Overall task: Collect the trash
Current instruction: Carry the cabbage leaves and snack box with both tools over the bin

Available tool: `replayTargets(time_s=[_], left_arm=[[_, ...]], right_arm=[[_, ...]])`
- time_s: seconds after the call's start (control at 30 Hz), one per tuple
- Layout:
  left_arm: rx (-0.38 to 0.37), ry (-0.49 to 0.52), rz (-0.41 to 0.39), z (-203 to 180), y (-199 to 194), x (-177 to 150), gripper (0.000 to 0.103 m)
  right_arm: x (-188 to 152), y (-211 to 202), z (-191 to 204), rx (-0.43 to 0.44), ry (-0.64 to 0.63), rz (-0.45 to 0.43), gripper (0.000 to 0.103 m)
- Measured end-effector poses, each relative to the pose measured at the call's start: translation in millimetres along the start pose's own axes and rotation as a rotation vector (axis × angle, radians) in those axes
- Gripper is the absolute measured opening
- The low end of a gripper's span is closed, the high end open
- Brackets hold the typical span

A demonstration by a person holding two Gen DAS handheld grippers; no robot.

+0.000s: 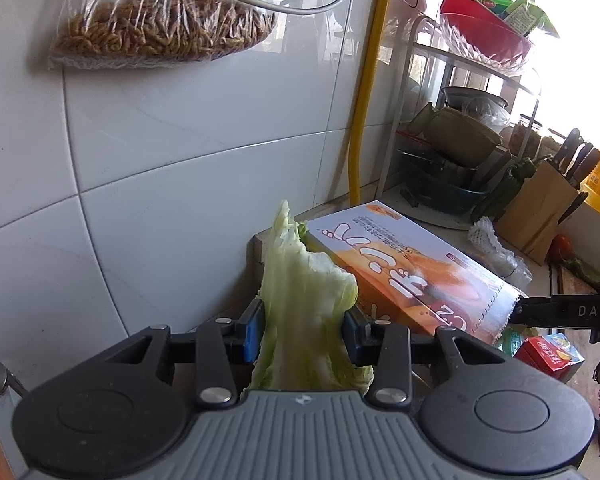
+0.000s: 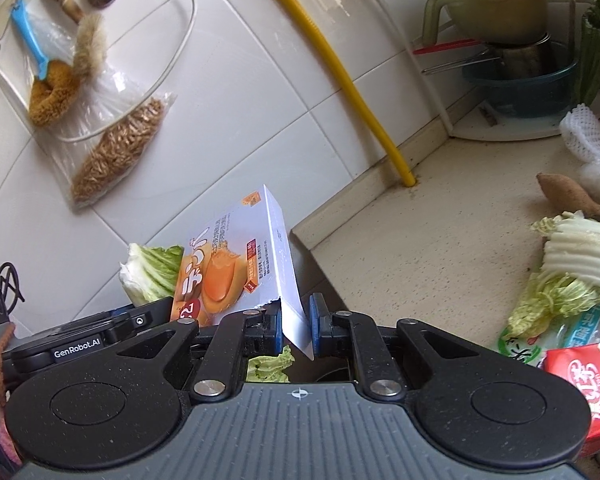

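**A:** What does the left gripper (image 1: pixel 304 332) carry?

**B:** A pale green napa cabbage leaf (image 1: pixel 304 300), pinched between the blue pads (image 1: pixel 253 332) and standing upright past the fingertips. The leaf hangs in the air in front of the white tiled wall (image 1: pixel 180 160), just beside the desk's edge.

**A:** And the right gripper (image 2: pixel 296 322)?

**B:** Its jaws are nearly together, clamped on the white torn flap of an orange-and-white food carton (image 2: pixel 236 264). The carton tilts up and away from the fingers, off the desk (image 2: pixel 440 220), with the cabbage leaf showing just to its left in the right wrist view. In the left wrist view the same carton lies just right of the leaf, the right gripper's black finger reaching its corner.

**A:** What lies on the desk?

**B:** A cut napa cabbage heap (image 2: pixel 576 264) at the right, a sweet potato (image 2: pixel 572 194) behind it, white foam fruit netting (image 2: pixel 588 140) beyond that, and a red drink carton (image 2: pixel 584 384) at the near right corner. A yellow pipe (image 2: pixel 340 76) runs down the wall to the desk's back edge.

**A:** And on the wall?

**B:** A clear bag of brown dried noodles (image 1: pixel 164 26) hangs there, with a blue-handled brush (image 2: pixel 32 46) near it in the right wrist view. A wire rack (image 1: pixel 472 60) of bowls stands in the corner, and a knife block (image 1: pixel 540 212) near it.
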State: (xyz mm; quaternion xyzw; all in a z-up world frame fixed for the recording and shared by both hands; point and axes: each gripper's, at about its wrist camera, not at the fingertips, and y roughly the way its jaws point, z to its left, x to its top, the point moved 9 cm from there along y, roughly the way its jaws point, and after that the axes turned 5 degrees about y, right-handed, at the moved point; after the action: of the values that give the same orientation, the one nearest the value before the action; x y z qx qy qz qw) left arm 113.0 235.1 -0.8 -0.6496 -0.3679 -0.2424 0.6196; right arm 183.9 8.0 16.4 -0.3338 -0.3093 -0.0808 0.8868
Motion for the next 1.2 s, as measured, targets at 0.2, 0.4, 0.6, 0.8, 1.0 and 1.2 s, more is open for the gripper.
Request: replayTargets(time_s=[0.2,0.4,0.6,0.8,1.0,1.2], left_arm=[[0.000,0.002,0.021,7.3,-0.6,-11.9,0.038],[0.011,0.010,0.055,14.4,3.8,-29.1,0.038],[0.032,-0.013,0.104,23.6,11.2,-47.2,0.038],[0.066,-0.053,0.134,31.0,17.1,-60.5,0.038],[0.090,-0.081,0.166,27.0,29.9,-68.2,0.038],[0.108,-0.095,0.201,24.1,38.7,-76.4,0.038]], right_arm=[[-8.6,9.6,10.7,-0.002,-0.012,0.028,0.017],[-18.5,17.8,19.2,-0.023,-0.025,0.056,0.017],[-34.8,30.3,22.0,-0.040,-0.024,0.103,0.017],[-45.4,43.9,24.7,-0.046,-0.046,0.159,0.017],[-50.8,57.5,25.4,-0.041,-0.070,0.228,0.017],[-52.9,66.3,20.6,-0.042,-0.084,0.278,0.017]])
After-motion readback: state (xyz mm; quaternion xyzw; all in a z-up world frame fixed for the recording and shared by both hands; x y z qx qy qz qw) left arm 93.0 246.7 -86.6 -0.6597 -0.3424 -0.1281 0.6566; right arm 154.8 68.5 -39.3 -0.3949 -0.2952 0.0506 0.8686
